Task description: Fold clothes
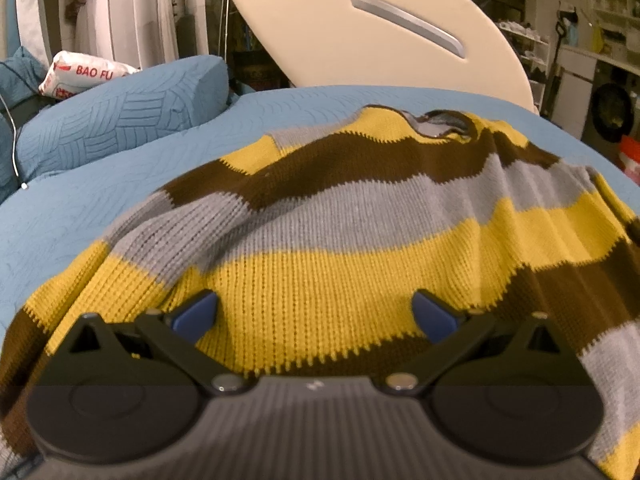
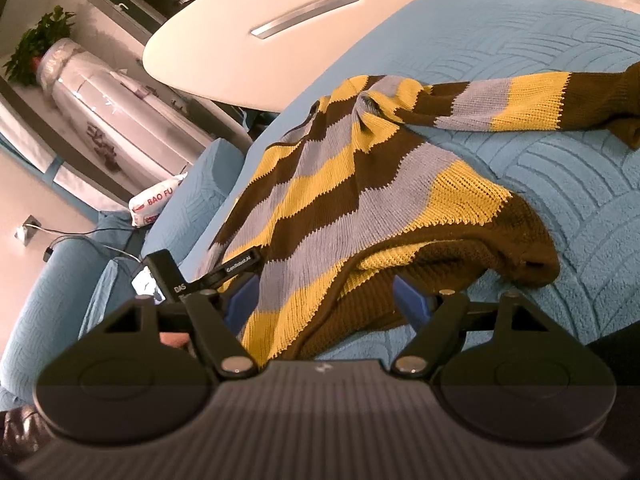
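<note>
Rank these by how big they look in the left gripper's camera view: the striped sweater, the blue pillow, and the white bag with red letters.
1. Striped sweater, by far the largest, though it lies nearest the camera.
2. Blue pillow.
3. White bag, smallest; it is partly hidden behind the pillow.

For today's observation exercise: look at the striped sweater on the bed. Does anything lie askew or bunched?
Yes. The striped sweater is not flat on the blue bedspread: its hem is rumpled and turned up near the right gripper, and one sleeve trails off sideways. No damage shows.
</note>
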A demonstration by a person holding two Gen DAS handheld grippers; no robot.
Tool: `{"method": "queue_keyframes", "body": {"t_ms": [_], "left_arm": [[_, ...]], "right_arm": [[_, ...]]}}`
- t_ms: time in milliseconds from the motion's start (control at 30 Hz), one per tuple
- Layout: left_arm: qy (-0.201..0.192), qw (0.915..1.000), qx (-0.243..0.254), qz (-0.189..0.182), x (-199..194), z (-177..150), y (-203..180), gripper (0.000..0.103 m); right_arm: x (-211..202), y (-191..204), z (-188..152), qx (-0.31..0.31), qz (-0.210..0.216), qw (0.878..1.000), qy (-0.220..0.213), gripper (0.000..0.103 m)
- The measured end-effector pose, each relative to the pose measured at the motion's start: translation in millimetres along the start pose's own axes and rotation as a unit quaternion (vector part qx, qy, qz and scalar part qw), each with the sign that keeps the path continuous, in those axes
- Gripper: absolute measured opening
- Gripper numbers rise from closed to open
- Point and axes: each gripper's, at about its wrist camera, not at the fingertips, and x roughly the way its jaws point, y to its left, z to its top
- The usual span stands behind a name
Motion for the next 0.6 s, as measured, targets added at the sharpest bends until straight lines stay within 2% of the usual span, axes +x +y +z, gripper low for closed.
{"method": "queue_keyframes", "body": {"t_ms": [133,367,467,600], "left_arm": [[0.009,0.9998,0.016,-0.011,-9.6,7.6,2.6,0.103],[-0.023,0.9975,0.003,-0.067,-71.7,24.8,23.4,0.103],[0.012,0.9967,-0.003,-0.08,-82.1,23.6,32.9,0.103],[0.059,0.9955,-0.01,-0.074,-70.8,6.5,31.8,0.103]], "right_arm": [[1.0,-1.4,0.5,0.006,0.004,1.0,-0.002,0.078],[0.1,-0.7,-0.2,0.006,0.008,1.0,-0.005,0.078],[-1.2,-0.4,-0.8,0.006,0.009,1.0,-0.007,0.078],[-0.2,0.0,-0.8,0.008,0.011,1.0,-0.008,0.078]]}}
